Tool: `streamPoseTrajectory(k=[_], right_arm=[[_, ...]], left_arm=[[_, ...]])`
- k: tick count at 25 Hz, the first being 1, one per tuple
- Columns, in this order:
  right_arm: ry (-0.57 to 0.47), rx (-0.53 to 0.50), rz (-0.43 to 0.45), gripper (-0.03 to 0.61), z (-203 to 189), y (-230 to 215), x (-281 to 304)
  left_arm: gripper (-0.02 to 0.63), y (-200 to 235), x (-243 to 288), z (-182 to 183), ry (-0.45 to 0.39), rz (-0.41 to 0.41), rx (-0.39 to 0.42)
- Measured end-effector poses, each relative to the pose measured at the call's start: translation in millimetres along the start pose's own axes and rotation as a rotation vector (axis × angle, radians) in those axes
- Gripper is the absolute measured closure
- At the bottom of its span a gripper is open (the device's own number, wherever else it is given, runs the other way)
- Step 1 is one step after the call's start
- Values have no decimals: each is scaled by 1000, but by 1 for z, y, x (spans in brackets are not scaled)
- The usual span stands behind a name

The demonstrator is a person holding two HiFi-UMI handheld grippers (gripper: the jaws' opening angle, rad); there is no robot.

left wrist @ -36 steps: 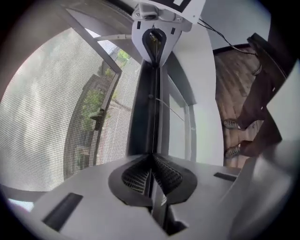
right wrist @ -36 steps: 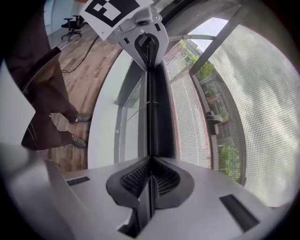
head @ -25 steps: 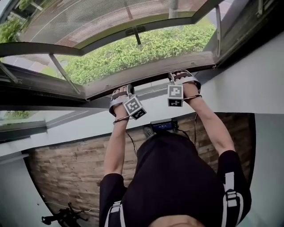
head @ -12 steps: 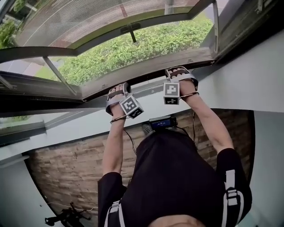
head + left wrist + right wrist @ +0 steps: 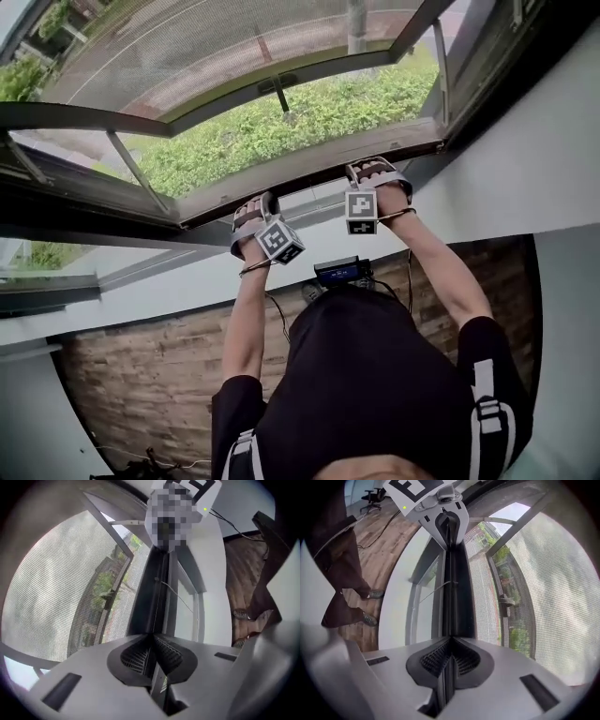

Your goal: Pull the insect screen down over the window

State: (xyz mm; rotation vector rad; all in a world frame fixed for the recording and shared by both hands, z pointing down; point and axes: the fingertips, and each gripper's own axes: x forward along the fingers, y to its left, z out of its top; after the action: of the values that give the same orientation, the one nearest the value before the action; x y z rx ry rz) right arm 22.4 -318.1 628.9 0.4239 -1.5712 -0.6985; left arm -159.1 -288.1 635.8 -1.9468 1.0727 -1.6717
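Note:
The insect screen's dark bottom bar (image 5: 309, 161) runs across the window opening, low down and close above the white ledge. Its grey mesh (image 5: 56, 588) (image 5: 543, 588) stretches away from the bar. My left gripper (image 5: 261, 201) (image 5: 152, 656) is shut on the bar's thin edge, left of centre. My right gripper (image 5: 371, 169) (image 5: 449, 660) is shut on the same bar (image 5: 454, 588) further right. In each gripper view the bar (image 5: 152, 602) leads straight to the other gripper at the top. Green hedge shows through the opening.
A window handle (image 5: 276, 84) (image 5: 506, 603) sits beyond the mesh. A white ledge and wall (image 5: 169, 281) lie below the bar, with wood floor (image 5: 150, 366) beneath. A small device with cables (image 5: 342, 270) hangs at the person's waist. An office chair (image 5: 372, 496) stands far off.
Both grippers stay clamped on the bar at the same spacing. The head view has shifted slightly, and hands and bar sit a touch lower in it than half a second ago.

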Motion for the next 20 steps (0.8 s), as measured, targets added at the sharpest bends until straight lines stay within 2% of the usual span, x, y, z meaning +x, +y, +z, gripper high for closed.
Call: streamPoseTrajectory(k=[3, 6, 9, 14, 20], right_arm=[[-16, 30, -35, 565, 0, -12, -7], [-23, 33, 5, 565, 0, -7, -11], [-12, 15, 49, 565, 1, -5, -11], [37, -4, 49, 565, 3, 9, 11], [7, 13, 32, 565, 5, 4, 9]], left_arm=[[588, 11, -8, 5, 0, -13, 12], [588, 6, -11, 5, 17, -45, 29], [588, 2, -7, 2, 36, -38, 36], [595, -11, 13, -3, 14, -46, -3], [595, -5, 6, -4, 20, -69, 0]])
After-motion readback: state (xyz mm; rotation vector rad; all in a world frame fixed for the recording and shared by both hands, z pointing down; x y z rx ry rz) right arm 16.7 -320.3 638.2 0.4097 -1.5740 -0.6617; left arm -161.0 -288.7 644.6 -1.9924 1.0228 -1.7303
